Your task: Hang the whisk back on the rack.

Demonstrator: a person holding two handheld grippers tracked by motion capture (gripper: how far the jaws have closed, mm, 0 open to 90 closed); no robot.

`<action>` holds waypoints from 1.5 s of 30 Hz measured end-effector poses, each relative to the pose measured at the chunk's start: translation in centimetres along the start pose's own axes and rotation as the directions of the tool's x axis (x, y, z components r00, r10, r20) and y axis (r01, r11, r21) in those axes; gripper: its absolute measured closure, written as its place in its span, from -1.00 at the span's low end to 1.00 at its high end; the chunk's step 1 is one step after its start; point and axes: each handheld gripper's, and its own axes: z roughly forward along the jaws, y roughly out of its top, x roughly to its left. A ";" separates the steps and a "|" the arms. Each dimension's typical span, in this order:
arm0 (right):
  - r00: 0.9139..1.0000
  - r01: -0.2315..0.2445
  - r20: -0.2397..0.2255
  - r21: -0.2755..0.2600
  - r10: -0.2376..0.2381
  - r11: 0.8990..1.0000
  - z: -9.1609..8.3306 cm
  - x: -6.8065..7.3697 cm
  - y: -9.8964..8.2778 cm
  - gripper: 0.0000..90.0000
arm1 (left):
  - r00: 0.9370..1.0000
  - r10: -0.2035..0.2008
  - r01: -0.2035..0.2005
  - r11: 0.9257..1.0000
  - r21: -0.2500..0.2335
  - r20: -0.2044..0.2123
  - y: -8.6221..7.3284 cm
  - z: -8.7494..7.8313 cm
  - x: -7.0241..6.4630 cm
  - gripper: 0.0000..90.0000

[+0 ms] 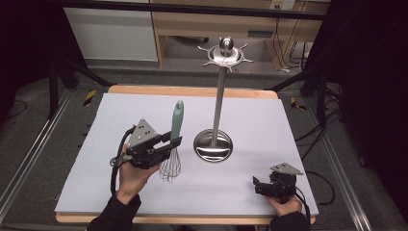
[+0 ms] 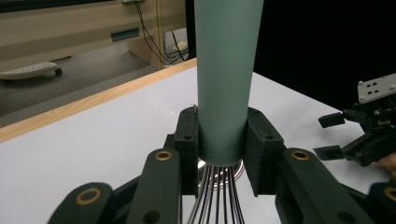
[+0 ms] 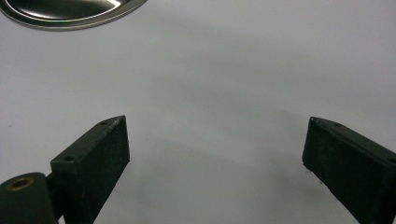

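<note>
Two grippers at work over a white table (image 1: 269, 115). Left gripper (image 1: 169, 142) raised above the left half of the surface, clenched on the whisk (image 1: 174, 144), jaws pressing the green handle just above the point where the wires fan out. Whisk upright, handle up and leaning slightly away, wire loops hanging below the jaws, close over the table; contact with the surface impossible to judge. From the left gripper view, same grasp seen close: whisk (image 2: 225, 79) squeezed between both black pads at the base of its handle, wires running down between the jaws of the left gripper (image 2: 225, 144), right gripper (image 2: 334, 136) farther off at the right edge with jaws apart.

Just right of the whisk, a metal utensil stand (image 1: 219, 101): round shiny base flat on the table, thin pole rising straight up, hooked crown with a ball knob at the top. Whisk and stand near each other but apart.

Right gripper (image 1: 260, 185) low at the near right corner of the table, held in the person's hand, released, jaws spread wide with nothing between them. In the right gripper view, right gripper (image 3: 215, 149) facing bare white table (image 3: 224, 84), rim of the stand's base (image 3: 70, 14) at the upper left.
</note>
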 end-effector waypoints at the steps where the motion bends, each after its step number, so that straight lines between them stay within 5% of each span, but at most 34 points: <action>1: 1.000 0.000 -0.001 -0.001 0.000 1.000 0.0 0.0 0.0 -0.82 | 1.000 0.001 -0.001 1.000 0.000 0.005 0.2 0.1 -0.1 0.53; 45: 1.000 -0.007 -0.008 0.000 0.007 1.000 0.1 -0.1 0.0 -0.83 | 0.995 0.085 -0.082 0.995 -0.051 0.057 7.6 3.8 -4.2 0.53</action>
